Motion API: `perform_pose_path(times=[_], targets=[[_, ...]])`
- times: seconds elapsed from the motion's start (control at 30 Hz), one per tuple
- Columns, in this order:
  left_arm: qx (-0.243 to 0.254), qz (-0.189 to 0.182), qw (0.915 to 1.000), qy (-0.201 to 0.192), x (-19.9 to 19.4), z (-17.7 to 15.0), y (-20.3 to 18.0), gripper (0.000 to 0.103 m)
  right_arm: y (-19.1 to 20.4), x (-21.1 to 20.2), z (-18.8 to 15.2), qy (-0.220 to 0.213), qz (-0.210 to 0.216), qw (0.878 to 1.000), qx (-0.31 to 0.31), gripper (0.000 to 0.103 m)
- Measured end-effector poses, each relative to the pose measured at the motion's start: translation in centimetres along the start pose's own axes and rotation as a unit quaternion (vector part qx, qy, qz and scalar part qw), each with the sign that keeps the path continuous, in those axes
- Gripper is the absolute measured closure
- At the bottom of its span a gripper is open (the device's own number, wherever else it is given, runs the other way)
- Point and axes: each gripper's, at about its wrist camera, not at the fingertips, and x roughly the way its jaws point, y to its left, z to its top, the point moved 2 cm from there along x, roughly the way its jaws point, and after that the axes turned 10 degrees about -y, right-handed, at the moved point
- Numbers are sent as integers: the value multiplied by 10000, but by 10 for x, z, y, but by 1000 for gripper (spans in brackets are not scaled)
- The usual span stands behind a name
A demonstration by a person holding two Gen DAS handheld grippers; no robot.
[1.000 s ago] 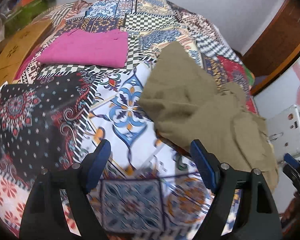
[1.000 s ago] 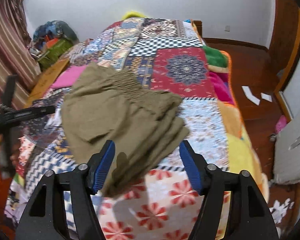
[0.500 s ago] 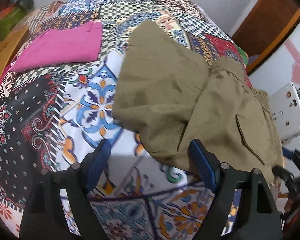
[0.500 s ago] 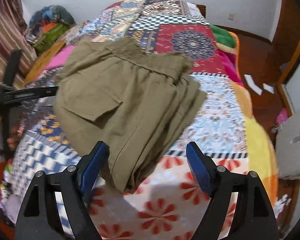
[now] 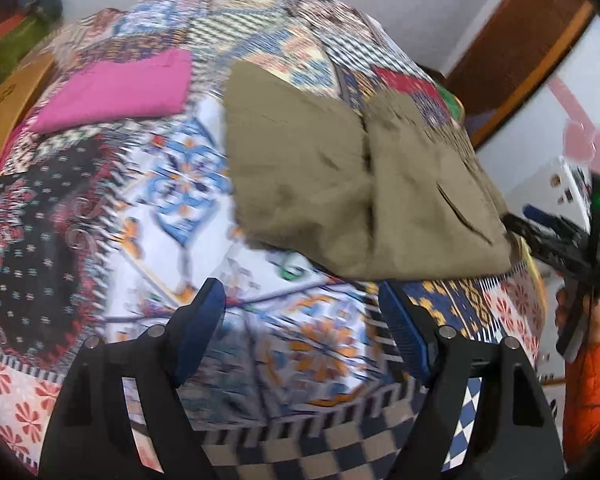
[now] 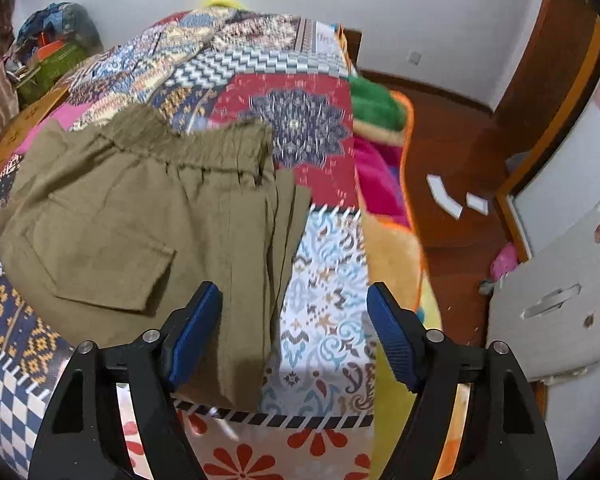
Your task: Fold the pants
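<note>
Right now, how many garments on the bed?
2: olive pants lie folded near the bed's near edge; a folded pink garment lies farther back on the left. Others may be out of view.

This is a bedroom in a home. A bed fills most of both views, covered by a patchwork quilt [image 6: 300, 128] of many printed squares, with a green and pink blanket [image 6: 374, 110] hanging off its side. Plain white walls [image 6: 380, 8] meet a wooden floor [image 6: 452, 148], and dark wooden door trim [image 6: 556, 68] stands at the right. A heap of bags and clothes [image 6: 52, 48] sits in the far corner, and folded pink clothing [image 5: 120, 88] lies on the bed.
</note>
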Motion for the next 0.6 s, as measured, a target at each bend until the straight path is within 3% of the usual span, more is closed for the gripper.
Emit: perform_pose_path(times=[0.23, 0.43, 0.57, 0.6], targets=[[-532, 45, 9980, -345, 7, 53, 40, 25, 23, -33, 8, -439, 412, 9982, 75, 31], [-585, -64, 9982, -143, 56, 89, 48, 41, 52, -25, 19, -523, 850, 9949, 120, 32], [-369, -173, 9992, 20, 85, 97, 39, 73, 68, 8, 13, -114, 997, 9949, 36, 43], [-365, -165, 9992, 69, 91, 97, 39, 75, 70, 18, 9, 44, 1062, 9943, 48, 44]])
